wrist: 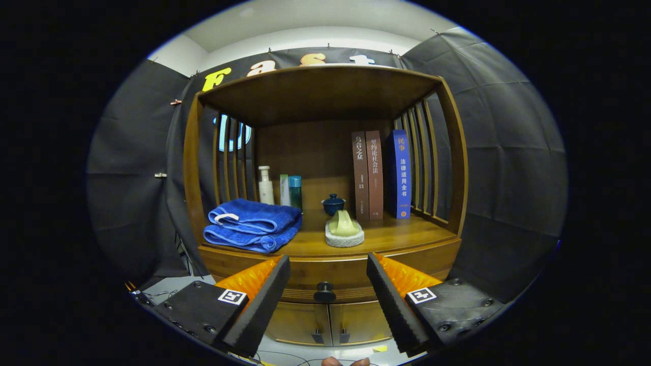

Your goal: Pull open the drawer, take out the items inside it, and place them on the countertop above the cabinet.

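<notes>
A wooden cabinet stands straight ahead. Its drawer [330,277] is closed under the countertop [402,235], and a dark round knob [324,292] sits at the middle of the drawer front. My gripper [328,284] is open, its two black-padded fingers [264,300] spread on either side of the knob, still short of it. Nothing is between them. The drawer's contents are hidden.
On the countertop lie a folded blue towel [252,223], some bottles [266,185], a dark blue lidded cup [333,204], a green piece on a white dish [345,229] and three upright books [381,175]. Two small doors [330,323] sit below the drawer.
</notes>
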Demonstrator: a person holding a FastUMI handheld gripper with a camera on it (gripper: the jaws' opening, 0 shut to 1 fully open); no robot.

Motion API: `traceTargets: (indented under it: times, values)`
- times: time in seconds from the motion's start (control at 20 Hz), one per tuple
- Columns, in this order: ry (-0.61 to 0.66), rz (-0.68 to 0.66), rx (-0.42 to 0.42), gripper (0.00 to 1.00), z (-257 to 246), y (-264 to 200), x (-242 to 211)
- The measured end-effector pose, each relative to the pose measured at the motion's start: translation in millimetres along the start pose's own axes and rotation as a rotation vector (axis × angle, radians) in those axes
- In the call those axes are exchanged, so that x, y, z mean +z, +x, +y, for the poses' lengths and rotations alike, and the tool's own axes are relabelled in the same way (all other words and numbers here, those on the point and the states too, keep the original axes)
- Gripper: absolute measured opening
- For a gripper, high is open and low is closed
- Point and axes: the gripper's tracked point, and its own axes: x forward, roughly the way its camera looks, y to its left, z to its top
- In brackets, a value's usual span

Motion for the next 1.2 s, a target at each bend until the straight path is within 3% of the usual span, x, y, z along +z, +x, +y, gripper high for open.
traceTargets:
  times: [0.5,1.2]
  values:
    - [0.027,-0.058,0.040,0.99,12,-62,72]
    - [0.028,-0.051,0.043,0.99,7,-102,146]
